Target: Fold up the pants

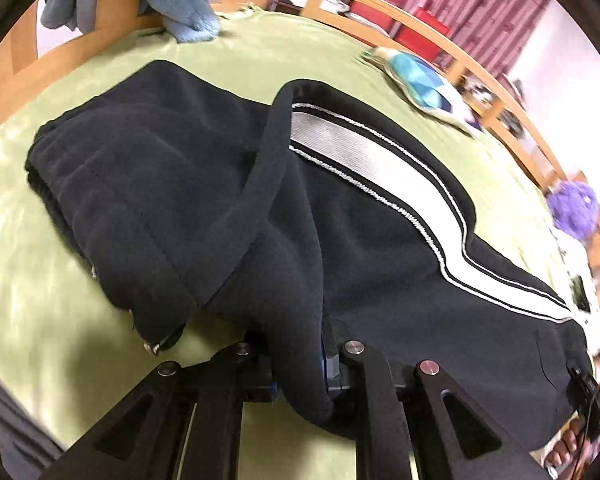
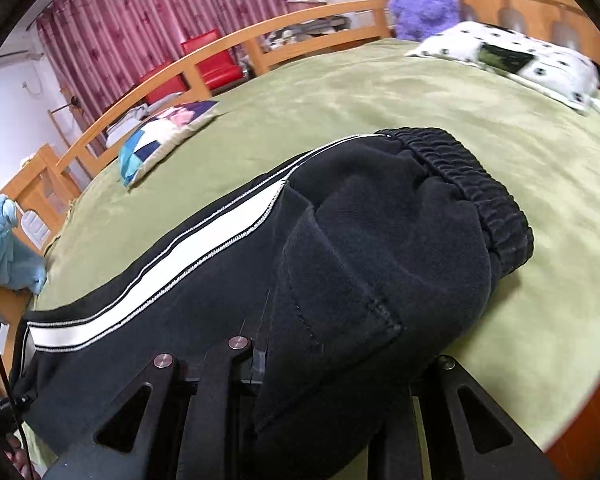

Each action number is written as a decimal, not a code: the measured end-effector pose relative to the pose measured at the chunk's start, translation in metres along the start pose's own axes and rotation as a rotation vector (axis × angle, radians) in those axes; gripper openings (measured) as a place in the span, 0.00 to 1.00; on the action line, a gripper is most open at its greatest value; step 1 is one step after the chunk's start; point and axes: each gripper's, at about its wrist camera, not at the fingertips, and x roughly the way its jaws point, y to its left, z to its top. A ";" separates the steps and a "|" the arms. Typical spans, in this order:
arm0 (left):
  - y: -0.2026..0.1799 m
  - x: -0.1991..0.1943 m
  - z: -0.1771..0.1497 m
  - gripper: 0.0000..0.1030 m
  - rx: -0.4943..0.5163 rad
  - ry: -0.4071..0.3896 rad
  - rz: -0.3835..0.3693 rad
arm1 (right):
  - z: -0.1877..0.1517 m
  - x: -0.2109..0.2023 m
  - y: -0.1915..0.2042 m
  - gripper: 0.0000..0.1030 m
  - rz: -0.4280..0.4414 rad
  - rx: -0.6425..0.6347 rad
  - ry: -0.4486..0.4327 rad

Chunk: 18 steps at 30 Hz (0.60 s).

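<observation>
Black fleece pants with a white side stripe lie partly folded on a green bed cover. My left gripper is shut on a fold of the pants near the leg end. In the right wrist view the pants show their elastic waistband and the stripe. My right gripper is shut on the pants fabric near the waist; the cloth drapes over its fingers and hides the tips.
A wooden bed rail runs along the far side. A patterned pillow, a spotted white pillow, a purple plush toy and a blue plush toy lie near the bed's edges. Red chairs stand beyond.
</observation>
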 end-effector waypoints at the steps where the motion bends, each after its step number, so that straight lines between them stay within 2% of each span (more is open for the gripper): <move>1: -0.003 -0.005 -0.008 0.15 0.011 0.007 -0.010 | -0.003 -0.008 -0.011 0.21 -0.008 0.019 0.002; 4: -0.007 -0.013 -0.021 0.21 0.069 0.018 0.013 | -0.013 -0.016 -0.036 0.33 -0.018 0.080 0.063; 6: -0.001 -0.020 -0.023 0.24 0.077 0.047 -0.006 | -0.021 -0.020 -0.045 0.33 -0.027 0.106 0.120; 7: 0.004 -0.027 -0.023 0.24 0.074 0.059 -0.023 | -0.024 -0.022 -0.044 0.33 -0.036 0.103 0.121; 8: 0.007 -0.034 -0.026 0.25 0.077 0.056 -0.032 | -0.028 -0.028 -0.044 0.35 -0.051 0.094 0.112; 11: 0.017 -0.060 -0.029 0.38 0.105 0.005 -0.019 | -0.043 -0.057 -0.040 0.40 -0.133 0.053 0.068; 15: 0.025 -0.084 -0.025 0.38 0.154 -0.054 -0.015 | -0.047 -0.095 -0.026 0.45 -0.194 -0.012 -0.009; 18: 0.026 -0.082 -0.018 0.38 0.157 -0.058 -0.013 | -0.045 -0.111 -0.013 0.46 -0.196 -0.039 -0.051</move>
